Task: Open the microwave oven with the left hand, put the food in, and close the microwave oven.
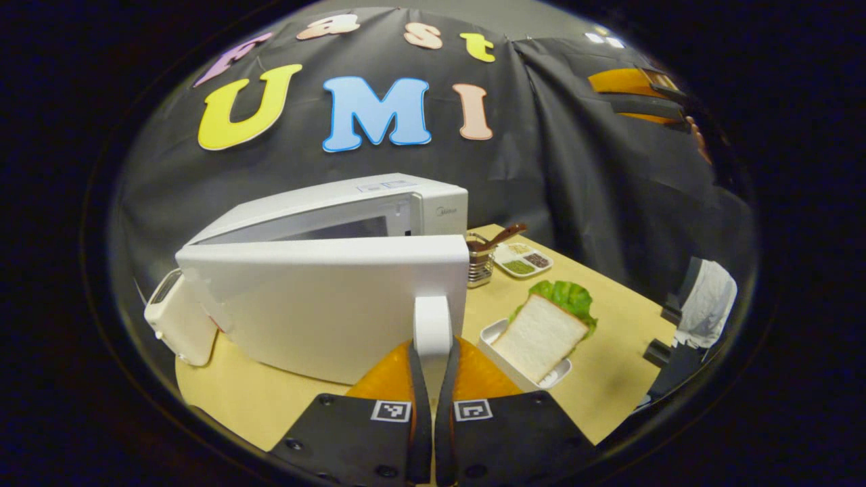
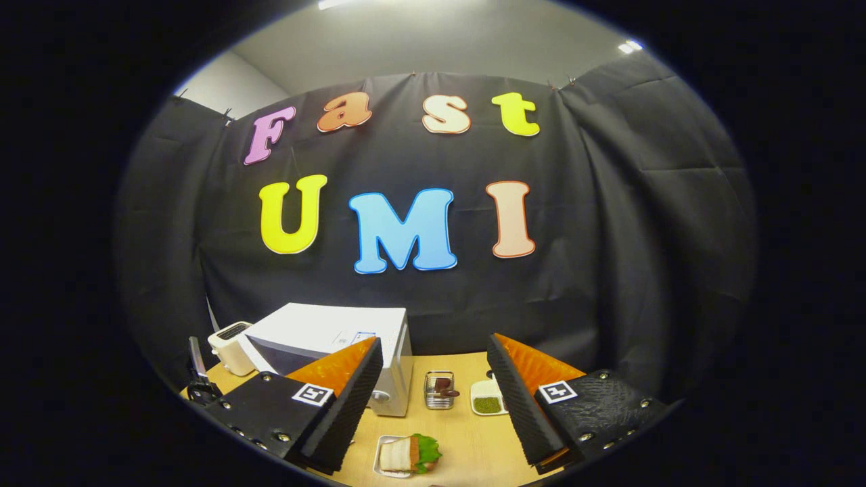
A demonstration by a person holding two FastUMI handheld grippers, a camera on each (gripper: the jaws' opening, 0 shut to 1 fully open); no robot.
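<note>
While our left gripper pinched the white door handle of the boxy white microwave oven, door partly swung, our right gripper hung wide and empty, the lettuce sandwich untouched in its tray at lower right.

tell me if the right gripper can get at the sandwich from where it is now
Probably yes. The right gripper hangs open above the table, and the sandwich lies in its white tray right below the gap between the fingers, nothing over it. The microwave oven stands off to the left.
</note>
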